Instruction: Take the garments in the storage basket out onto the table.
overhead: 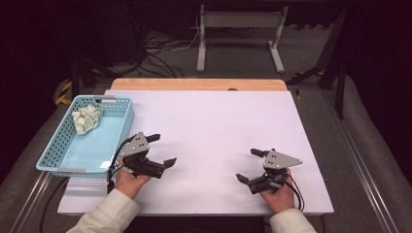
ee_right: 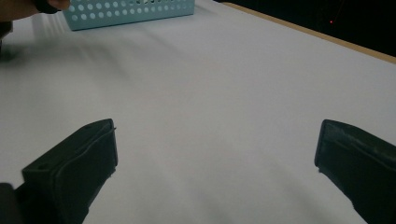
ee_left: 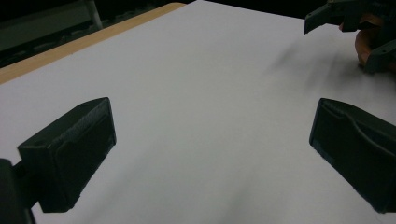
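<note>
A white counter (overhead: 218, 126) filled the middle of the high view, with a strip of pale wood showing along its far edge. At the near left, the left claw (overhead: 162, 149) was held low over the surface, its jaws spread wide with nothing between them. At the near right, the right claw (overhead: 250, 165) was likewise released, jaws well apart and empty. Both sleeves were cut off by the bottom edge of the high view.

A light blue perforated basket (overhead: 56, 145) sat on the left edge of the counter, just beside the left claw. A crumpled ball of pale paper (overhead: 86, 119) lay in its far corner; whether it bore any print was hard to make out.

In the left gripper view, the left claw (ee_left: 210, 154) framed bare white surface, and the right claw (ee_left: 348, 35) appeared at the upper right, partly cut off. In the right gripper view, the right claw (ee_right: 215, 168) also framed bare surface; the basket (ee_right: 130, 11) was cropped by the top edge, and part of a hand at the upper left was blurred. Beyond the counter the room was dark, with a white metal stand (overhead: 240, 34) and tangled cables (overhead: 155, 53) on the floor.
</note>
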